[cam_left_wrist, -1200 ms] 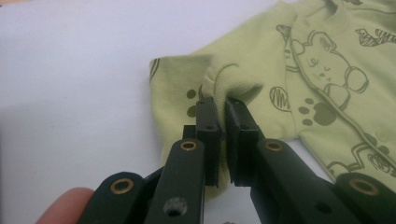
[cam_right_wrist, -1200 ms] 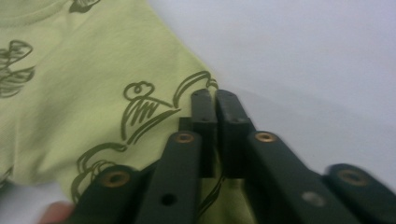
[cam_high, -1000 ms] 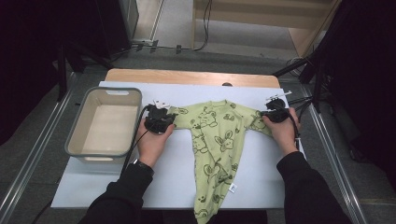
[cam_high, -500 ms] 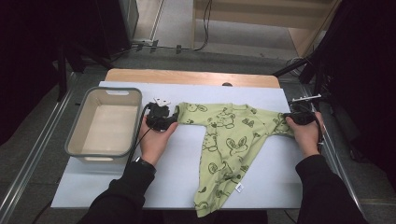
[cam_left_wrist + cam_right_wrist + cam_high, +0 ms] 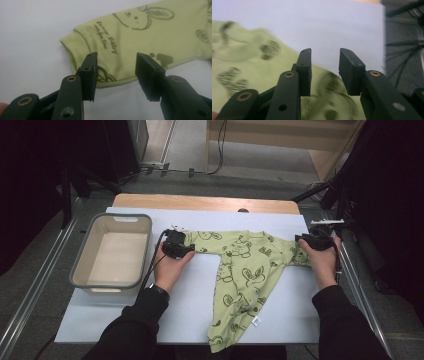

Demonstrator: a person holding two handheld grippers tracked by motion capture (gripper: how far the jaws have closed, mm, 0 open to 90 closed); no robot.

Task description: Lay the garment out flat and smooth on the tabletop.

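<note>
- Romper [image 5: 245, 270] lies spread mid-frame, sleeves stretched sideways.
- Left gripper [image 5: 116, 72] has just been opening, jaws apart over the cuff.
- Right gripper [image 5: 324, 72] likewise, pinching nothing.
- Basin [image 5: 80, 265] sits left.

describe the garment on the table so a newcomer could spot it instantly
On the white table sheet, right of the grey tub, lies a light green baby one-piece, sleeves spread sideways, legs toward the person. It is the sheet's one piece of cloth, printed with dark cartoon animals; the left cuff reads "Baby".
</note>
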